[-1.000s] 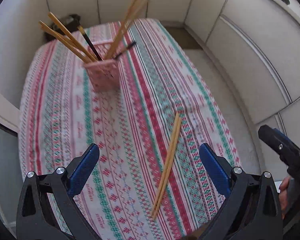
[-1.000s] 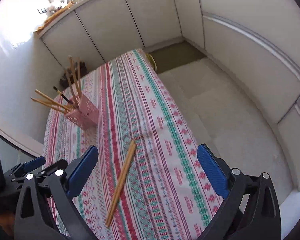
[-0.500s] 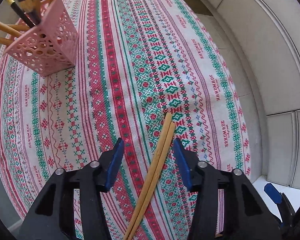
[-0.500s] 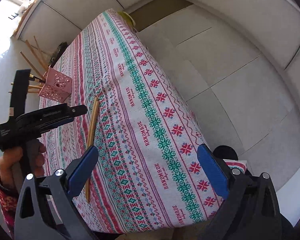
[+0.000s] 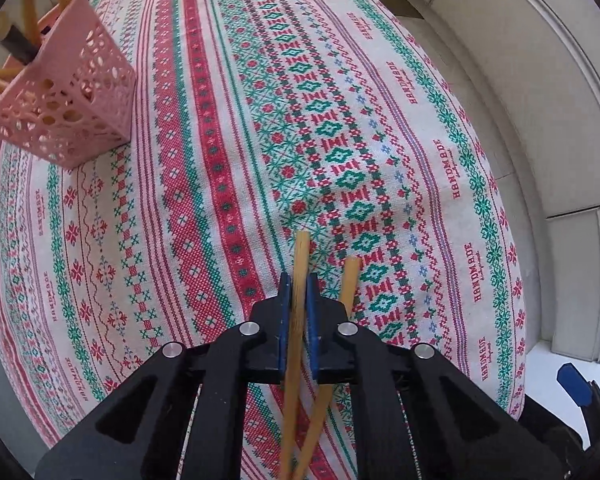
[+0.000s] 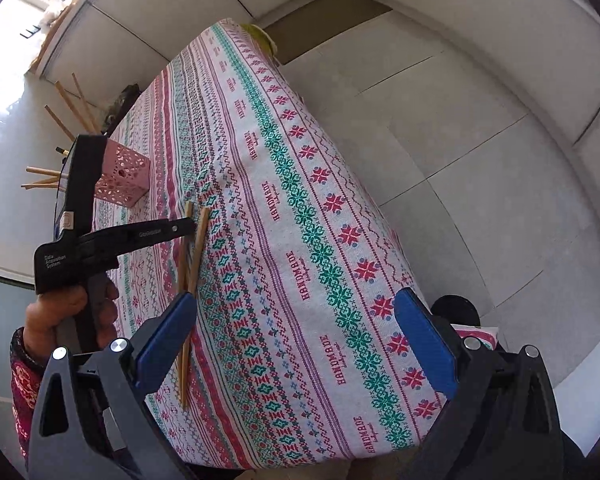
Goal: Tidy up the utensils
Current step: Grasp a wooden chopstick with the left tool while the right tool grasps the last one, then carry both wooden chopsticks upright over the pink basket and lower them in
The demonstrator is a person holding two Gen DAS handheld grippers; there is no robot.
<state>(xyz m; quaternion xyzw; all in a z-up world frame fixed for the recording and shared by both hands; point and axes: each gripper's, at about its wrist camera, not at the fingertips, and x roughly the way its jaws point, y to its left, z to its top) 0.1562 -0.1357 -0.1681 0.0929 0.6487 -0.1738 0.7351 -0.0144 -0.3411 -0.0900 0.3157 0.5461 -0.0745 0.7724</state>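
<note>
Two bamboo chopsticks lie on the patterned tablecloth (image 5: 204, 168). My left gripper (image 5: 296, 292) points straight down; its jaws are closing, and the blue pads press on one chopstick (image 5: 300, 256). The second chopstick (image 5: 350, 280) lies just right of the fingers, outside the grip. In the right wrist view the left gripper (image 6: 188, 226) meets the pair of chopsticks (image 6: 199, 240) near their far ends. My right gripper (image 6: 296, 304) hangs open over the near table edge with nothing between its fingers. A pink perforated holder (image 5: 72, 108) with several chopsticks stands at the far left.
The table's right edge (image 6: 340, 184) drops to a pale tiled floor (image 6: 480, 160). White cabinet fronts (image 6: 148, 12) line the walls around it. A hand in a red patterned sleeve (image 6: 24, 364) holds the left gripper. A dark round object (image 6: 456, 308) sits on the floor near the table corner.
The left gripper came down over the two chopsticks and shut from wide open onto one of them. The right gripper dropped and tilted toward the table edge.
</note>
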